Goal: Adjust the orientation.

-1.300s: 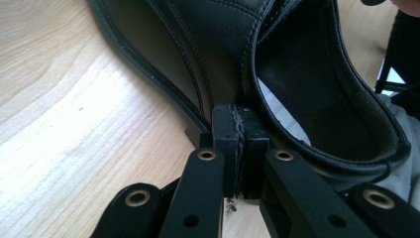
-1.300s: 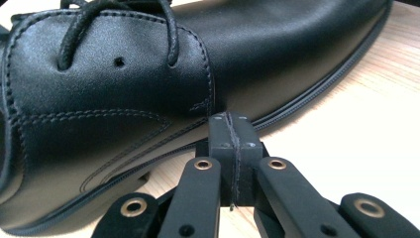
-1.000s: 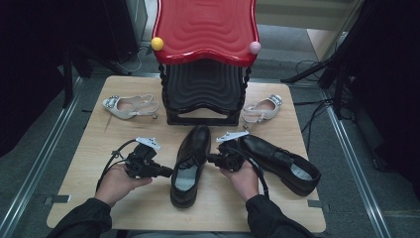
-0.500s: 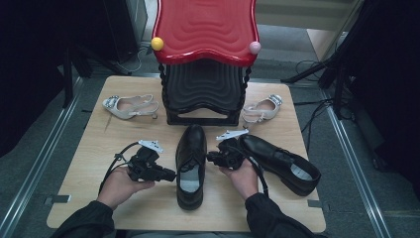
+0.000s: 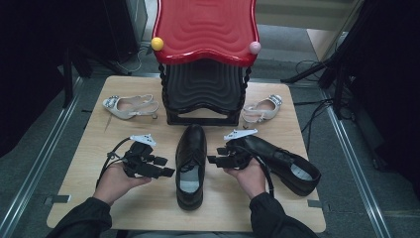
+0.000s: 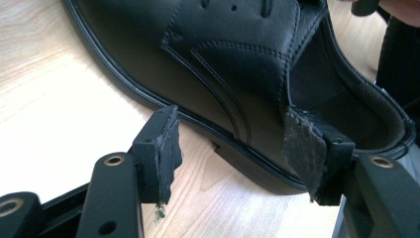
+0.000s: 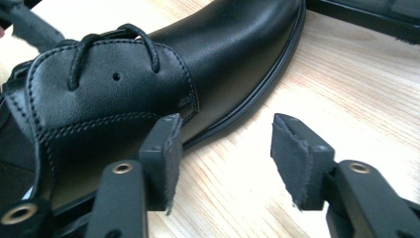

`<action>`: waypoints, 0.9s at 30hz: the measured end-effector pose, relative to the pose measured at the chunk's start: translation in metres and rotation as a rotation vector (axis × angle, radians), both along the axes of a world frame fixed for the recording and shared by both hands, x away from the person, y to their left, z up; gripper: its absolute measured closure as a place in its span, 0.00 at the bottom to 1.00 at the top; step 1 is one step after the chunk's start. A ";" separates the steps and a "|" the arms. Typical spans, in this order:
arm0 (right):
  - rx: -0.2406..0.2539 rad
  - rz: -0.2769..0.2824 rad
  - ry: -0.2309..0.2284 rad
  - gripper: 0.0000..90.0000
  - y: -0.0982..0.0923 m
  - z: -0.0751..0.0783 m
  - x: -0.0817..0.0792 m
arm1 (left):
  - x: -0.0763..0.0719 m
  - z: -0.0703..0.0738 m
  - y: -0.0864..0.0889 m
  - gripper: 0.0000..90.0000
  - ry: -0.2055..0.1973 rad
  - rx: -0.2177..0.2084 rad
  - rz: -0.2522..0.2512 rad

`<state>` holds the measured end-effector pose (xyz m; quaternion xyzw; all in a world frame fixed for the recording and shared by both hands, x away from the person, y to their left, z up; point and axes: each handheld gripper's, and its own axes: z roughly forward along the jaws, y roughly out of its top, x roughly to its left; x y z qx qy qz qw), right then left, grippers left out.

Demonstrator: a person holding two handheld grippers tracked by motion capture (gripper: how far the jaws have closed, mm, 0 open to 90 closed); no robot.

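A black lace-up shoe (image 5: 190, 166) lies in the middle of the wooden table (image 5: 94, 148), toe towards the stools. My left gripper (image 5: 166, 166) sits just off its left side, my right gripper (image 5: 215, 156) just off its right side. Both pairs of jaws have just been opening and stand open. In the left gripper view the shoe (image 6: 223, 64) has its sole edge between the spread pads (image 6: 161, 153) of my left gripper (image 6: 230, 153), unpressed. In the right gripper view my right gripper (image 7: 228, 158) has bare wood between its jaws, beside the shoe (image 7: 124, 94).
A second black shoe (image 5: 277, 161) lies slanted at the right, close behind my right hand. Two pale heeled sandals (image 5: 130, 106) (image 5: 262, 109) flank a stack of black stools (image 5: 205, 91) topped by a red one (image 5: 205, 27) at the back.
The middle shoe has turned from slanted to straight, toe at the stools. Both grippers, shut on its sides before, have opened and let it go.
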<state>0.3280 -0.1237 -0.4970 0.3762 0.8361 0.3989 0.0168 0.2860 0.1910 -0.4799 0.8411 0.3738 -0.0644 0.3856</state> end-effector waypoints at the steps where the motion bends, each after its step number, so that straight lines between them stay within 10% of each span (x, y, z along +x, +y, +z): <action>1: -0.001 -0.001 -0.003 0.49 -0.001 0.001 -0.001 | 0.001 0.000 0.001 0.43 -0.002 -0.005 0.006; 27: 0.015 0.016 -0.007 0.45 -0.036 0.026 -0.017 | 0.011 0.003 0.016 0.37 -0.012 -0.006 0.035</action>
